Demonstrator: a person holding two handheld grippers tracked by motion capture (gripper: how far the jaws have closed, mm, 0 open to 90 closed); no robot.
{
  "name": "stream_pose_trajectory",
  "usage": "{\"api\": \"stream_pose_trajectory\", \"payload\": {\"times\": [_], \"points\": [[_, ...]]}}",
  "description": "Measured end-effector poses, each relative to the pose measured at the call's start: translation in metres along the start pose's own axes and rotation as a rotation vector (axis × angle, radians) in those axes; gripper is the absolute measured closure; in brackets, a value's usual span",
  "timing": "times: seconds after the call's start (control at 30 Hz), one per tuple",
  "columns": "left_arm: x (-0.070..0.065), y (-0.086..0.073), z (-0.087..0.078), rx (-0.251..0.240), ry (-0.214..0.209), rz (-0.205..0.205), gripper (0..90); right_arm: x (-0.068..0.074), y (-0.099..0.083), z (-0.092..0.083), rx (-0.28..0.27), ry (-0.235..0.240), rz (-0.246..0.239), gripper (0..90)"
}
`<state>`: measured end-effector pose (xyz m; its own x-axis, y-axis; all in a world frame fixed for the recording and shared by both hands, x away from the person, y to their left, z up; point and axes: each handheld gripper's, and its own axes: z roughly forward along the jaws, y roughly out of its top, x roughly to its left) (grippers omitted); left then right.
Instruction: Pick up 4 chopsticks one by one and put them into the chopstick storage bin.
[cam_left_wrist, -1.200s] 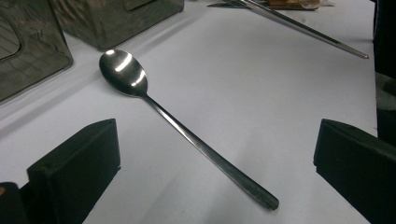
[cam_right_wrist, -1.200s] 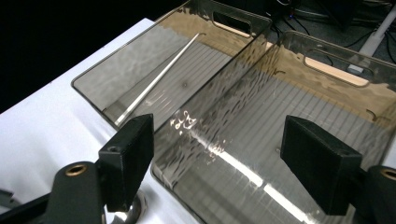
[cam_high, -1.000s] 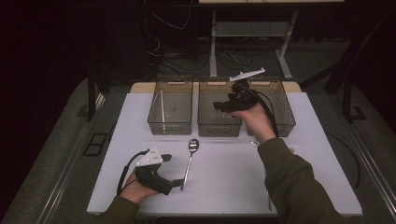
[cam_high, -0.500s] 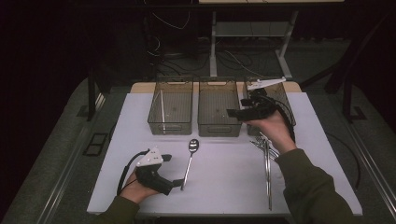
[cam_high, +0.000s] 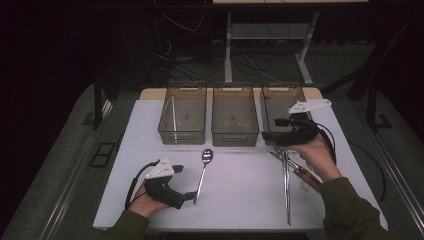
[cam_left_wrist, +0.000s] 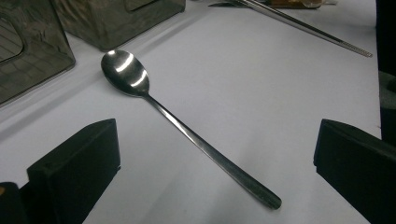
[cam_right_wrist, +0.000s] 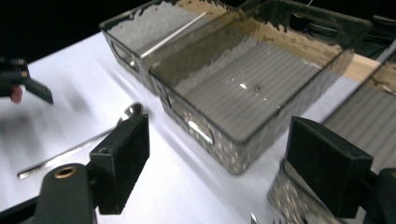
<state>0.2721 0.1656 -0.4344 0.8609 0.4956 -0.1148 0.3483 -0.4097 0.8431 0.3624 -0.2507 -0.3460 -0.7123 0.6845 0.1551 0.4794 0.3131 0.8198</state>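
Left gripper (cam_left_wrist: 217, 154) rests released, its jaws either side of the spoon (cam_left_wrist: 187, 130); right gripper (cam_right_wrist: 219, 163), empty, jaws just widening, hangs over the middle bin (cam_right_wrist: 261, 135)

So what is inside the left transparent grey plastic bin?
The left transparent grey plastic bin holds one thin metal stick, leaning along its left wall. The tinted front wall blurs its lower end.

High view looks forward and down over the table (cam_high: 240, 200); both close gripper views share the spoon (cam_left_wrist: 187, 135).
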Motion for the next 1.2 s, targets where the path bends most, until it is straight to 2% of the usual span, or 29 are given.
{"api": "stream_pose_trajectory", "payload": {"times": [0.33, 0.43, 0.63, 0.87, 1.2], "points": [[0.0, -0.001, 0.001, 0.003, -0.012, 0.001, 0.0, -0.014, -0.036, -0.02, 0.025, 0.006, 0.022, 24.3], [0.001, -0.002, 0.002, 0.009, -0.016, 0.001, 0.0, -0.016, -0.043, -0.026, 0.027, 0.033, 0.015, 28.4], [0.001, -0.003, 0.003, 0.013, -0.018, 0.009, 0.0, -0.02, -0.058, -0.034, 0.07, 0.028, 0.005, 32.7], [0.001, -0.003, 0.001, 0.01, -0.015, 0.005, 0.0, -0.023, -0.075, -0.048, 0.119, 0.002, 0.011, 41.6], [0.0, -0.003, 0.001, 0.009, -0.011, 0.003, 0.0, -0.031, -0.1, -0.066, 0.208, -0.049, -0.01, 55.8]]}}
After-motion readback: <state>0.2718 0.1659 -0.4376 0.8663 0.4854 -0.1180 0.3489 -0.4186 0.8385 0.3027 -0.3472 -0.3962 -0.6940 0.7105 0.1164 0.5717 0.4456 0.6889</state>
